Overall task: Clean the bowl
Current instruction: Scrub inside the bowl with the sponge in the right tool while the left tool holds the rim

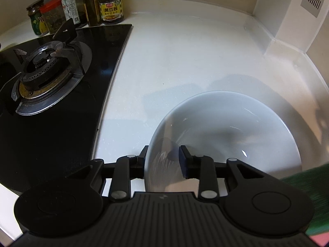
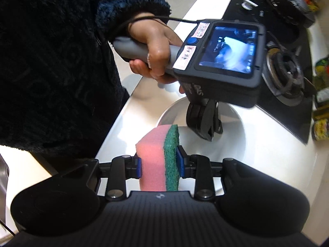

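White glazed ceramic is straddled by the left gripper [image 1: 164, 160]: its fingers are spread wide, one finger outside the near rim of the bowl [image 1: 226, 135] and the blue-padded finger [image 1: 183, 162] inside it, and a gap is seen between the pads and the wall, so the rim is not pinched. No earlier view is given, so nothing is told of how the jaws came to stand so. The bowl is set on the white countertop [image 1: 174, 61], near its front edge and toward the right corner, just beside the black glass hob [image 1: 61, 133]. The right gripper [image 2: 159, 164] is closed on a sponge [image 2: 158, 158], whose pink foam is pressed by one blue pad and whose green scouring face is pressed by the other; the sponge is held above the near part of the bowl, clear of it. In the right wrist view the left gripper's body and its lit screen are seen held in a hand [image 2: 156, 47] with a dark fleece sleeve [image 2: 61, 61], and part of the bowl is hidden by them. A gas burner [image 1: 43, 70] is seen on the hob, and jars and bottles [image 1: 111, 6] are stood along the back edge of the countertop.
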Demonstrator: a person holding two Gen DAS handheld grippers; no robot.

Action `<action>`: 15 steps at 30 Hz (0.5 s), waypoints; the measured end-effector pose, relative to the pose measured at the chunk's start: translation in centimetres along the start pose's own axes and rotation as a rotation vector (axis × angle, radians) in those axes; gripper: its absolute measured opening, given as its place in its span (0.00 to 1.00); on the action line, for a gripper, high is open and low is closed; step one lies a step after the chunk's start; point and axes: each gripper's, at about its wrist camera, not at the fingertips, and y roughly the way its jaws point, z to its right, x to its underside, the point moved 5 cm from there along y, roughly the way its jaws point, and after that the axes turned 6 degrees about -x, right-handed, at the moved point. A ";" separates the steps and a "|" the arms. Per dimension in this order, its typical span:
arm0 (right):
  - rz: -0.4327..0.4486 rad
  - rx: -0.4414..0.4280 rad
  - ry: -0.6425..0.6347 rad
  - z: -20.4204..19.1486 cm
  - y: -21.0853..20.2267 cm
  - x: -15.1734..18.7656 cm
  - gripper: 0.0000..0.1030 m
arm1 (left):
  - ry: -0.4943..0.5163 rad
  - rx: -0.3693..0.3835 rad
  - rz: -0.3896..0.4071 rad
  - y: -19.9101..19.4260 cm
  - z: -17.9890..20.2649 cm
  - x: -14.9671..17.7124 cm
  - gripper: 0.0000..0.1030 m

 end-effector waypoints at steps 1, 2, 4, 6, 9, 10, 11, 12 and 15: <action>0.015 0.025 0.022 -0.4 -0.9 0.5 0.27 | 0.001 0.001 -0.007 -0.1 0.1 0.1 0.35; 0.030 0.057 0.047 -0.8 -1.7 0.9 0.26 | -0.002 0.006 -0.017 -0.1 0.1 0.1 0.34; 0.045 0.125 0.080 -0.7 -2.5 0.7 0.26 | -0.032 0.037 -0.057 -0.1 -0.2 -0.1 0.26; 0.078 0.184 0.115 -0.7 -2.1 0.5 0.26 | -0.088 0.085 -0.109 0.3 -1.1 -0.4 0.22; 0.071 0.231 0.105 0.8 1.1 -0.4 0.26 | -0.120 0.120 -0.139 0.6 -1.7 -0.7 0.21; 0.052 0.257 0.098 1.1 2.5 -0.7 0.26 | -0.121 0.123 -0.141 0.6 -1.7 -0.8 0.21; 0.038 0.277 0.089 1.3 3.5 -0.9 0.26 | -0.108 0.114 -0.134 0.5 -1.6 -0.7 0.22; 0.022 0.267 0.078 1.6 4.5 -1.1 0.26 | -0.096 0.104 -0.125 0.4 -1.4 -0.6 0.23; 0.003 0.225 0.036 1.9 5.9 -1.7 0.27 | -0.065 0.083 -0.092 0.2 -1.0 -0.2 0.24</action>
